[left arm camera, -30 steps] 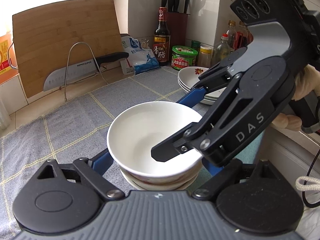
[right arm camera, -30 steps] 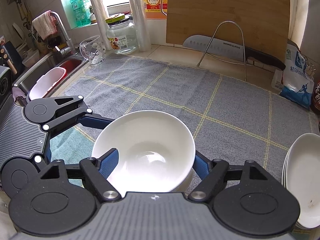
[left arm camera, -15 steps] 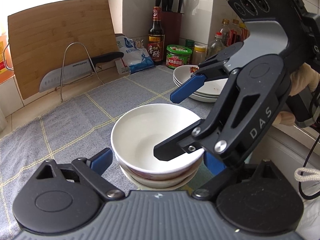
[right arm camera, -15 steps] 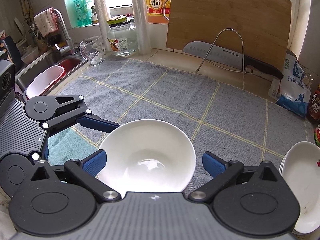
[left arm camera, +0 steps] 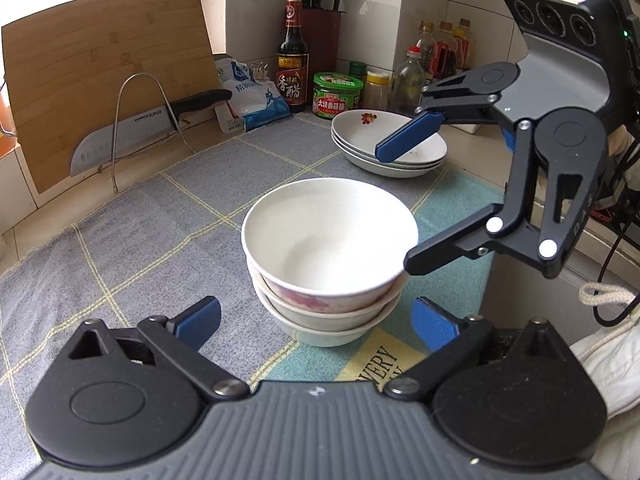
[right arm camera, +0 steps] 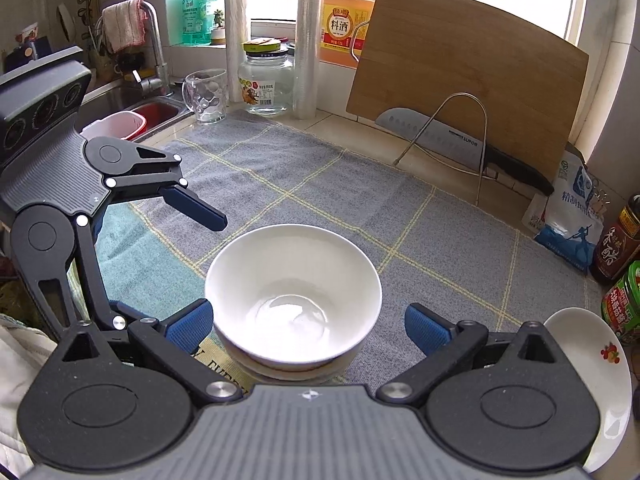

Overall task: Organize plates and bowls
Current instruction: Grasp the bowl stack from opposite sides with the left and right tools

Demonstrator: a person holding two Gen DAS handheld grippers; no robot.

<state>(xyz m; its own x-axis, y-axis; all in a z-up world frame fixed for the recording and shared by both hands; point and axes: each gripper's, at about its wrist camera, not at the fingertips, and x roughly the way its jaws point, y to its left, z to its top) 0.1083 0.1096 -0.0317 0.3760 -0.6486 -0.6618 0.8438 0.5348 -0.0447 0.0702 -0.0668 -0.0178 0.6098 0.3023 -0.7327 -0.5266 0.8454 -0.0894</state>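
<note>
Bowl stack [left arm camera: 328,264] nested, plate stack [left arm camera: 390,148] at 1 o'clock. Both grippers released: left gripper [left arm camera: 316,320], right gripper [right arm camera: 308,324]. Withdraw straight, avoid nudging rim.

A stack of bowls [left arm camera: 326,256] sits on a grey checked cloth [left arm camera: 168,216] covering the tabletop; the top bowl is plain white inside and nested in the ones below. The left tongs [left arm camera: 316,322] are spread wide, one blue pad on each side of the stack, touching nothing. The right tongs [left arm camera: 406,206] hang at the right, gaping too, lower finger just beside the top bowl's rim. Behind them stands a stack of plates [left arm camera: 390,144]. Further back, a knife [left arm camera: 148,130] leans against a wooden cutting board [left arm camera: 104,60], with a dark sauce bottle [left arm camera: 293,60] and a green-lidded jar [left arm camera: 338,94] near the wall.
</note>
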